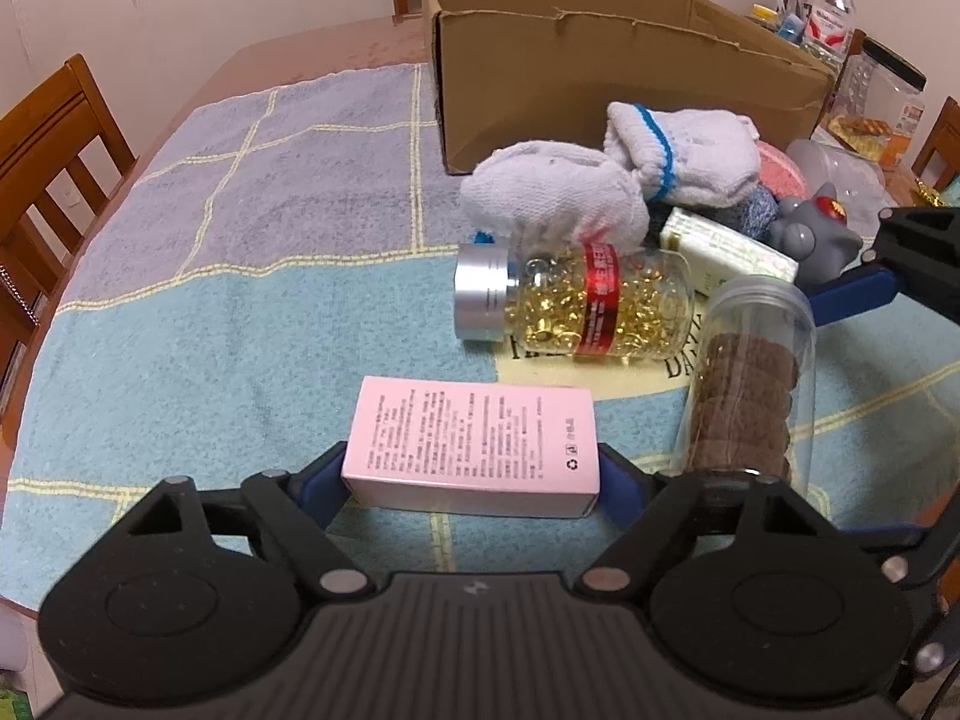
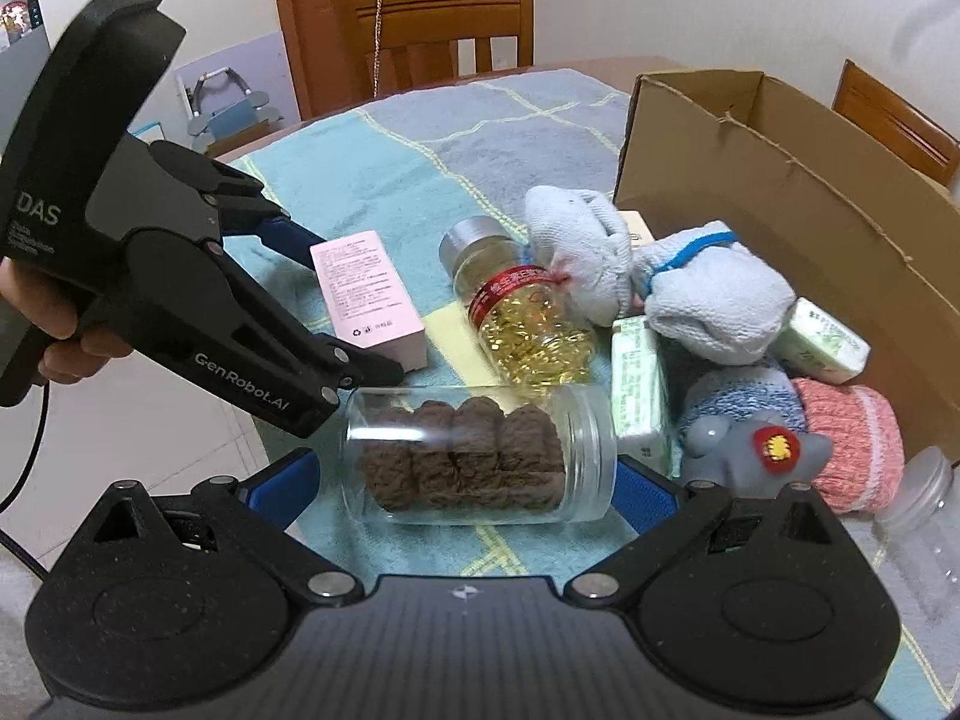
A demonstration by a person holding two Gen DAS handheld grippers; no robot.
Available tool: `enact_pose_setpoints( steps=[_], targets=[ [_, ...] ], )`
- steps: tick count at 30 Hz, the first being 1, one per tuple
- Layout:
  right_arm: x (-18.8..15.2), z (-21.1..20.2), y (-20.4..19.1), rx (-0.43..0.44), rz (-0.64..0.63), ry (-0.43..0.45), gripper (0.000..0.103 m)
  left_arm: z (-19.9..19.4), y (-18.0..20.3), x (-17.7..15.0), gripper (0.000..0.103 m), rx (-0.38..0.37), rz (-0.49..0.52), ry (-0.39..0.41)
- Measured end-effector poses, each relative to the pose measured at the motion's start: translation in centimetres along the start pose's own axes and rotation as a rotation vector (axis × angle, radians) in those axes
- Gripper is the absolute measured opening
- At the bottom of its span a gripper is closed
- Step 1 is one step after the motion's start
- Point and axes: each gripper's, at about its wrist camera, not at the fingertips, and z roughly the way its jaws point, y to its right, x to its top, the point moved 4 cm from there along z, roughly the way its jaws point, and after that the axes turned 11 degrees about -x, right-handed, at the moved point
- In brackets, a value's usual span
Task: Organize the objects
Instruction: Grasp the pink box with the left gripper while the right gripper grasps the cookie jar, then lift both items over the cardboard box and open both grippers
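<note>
From your left wrist view, the cloth [image 1: 252, 276] from 9 to 11 o'clock lies bare, so you can pass there. At 12 to 2 o'clock the cardboard box [image 1: 600, 78] walls off the far side. The capsule bottle [image 1: 570, 306] and white gloves [image 1: 600, 186] crowd 1 o'clock. At 3 o'clock the cookie jar [image 1: 750, 384] lies close beside the pink box [image 1: 474, 444], leaving only a narrow gap between them.
</note>
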Motion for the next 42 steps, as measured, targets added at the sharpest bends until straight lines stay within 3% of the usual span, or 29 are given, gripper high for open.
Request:
enact_pose_setpoints(
  steps=[13, 20, 32, 42],
  targets=[
    [0.5, 1.0, -1.0, -0.06, -0.013, -0.015, 0.103, 0.1, -0.7, 0.2, 0.082, 0.007, 0.005, 0.005],
    [0.7, 0.6, -0.9, -0.086, -0.011, -0.024, 0.095, 0.0, -0.7, 0.4, 0.081, 0.001, 0.005, 0.02],
    [1.7, -0.6, -0.6, -0.053, 0.012, -0.043, 0.095, -1.9, -0.3, 1.7, 0.081, -0.018, 0.034, 0.007],
    [3.4, -3.3, 1.1, -0.044, 0.058, -0.065, 0.095, -4.6, -0.4, 4.8, 0.081, -0.066, 0.051, 0.022]
  ],
)
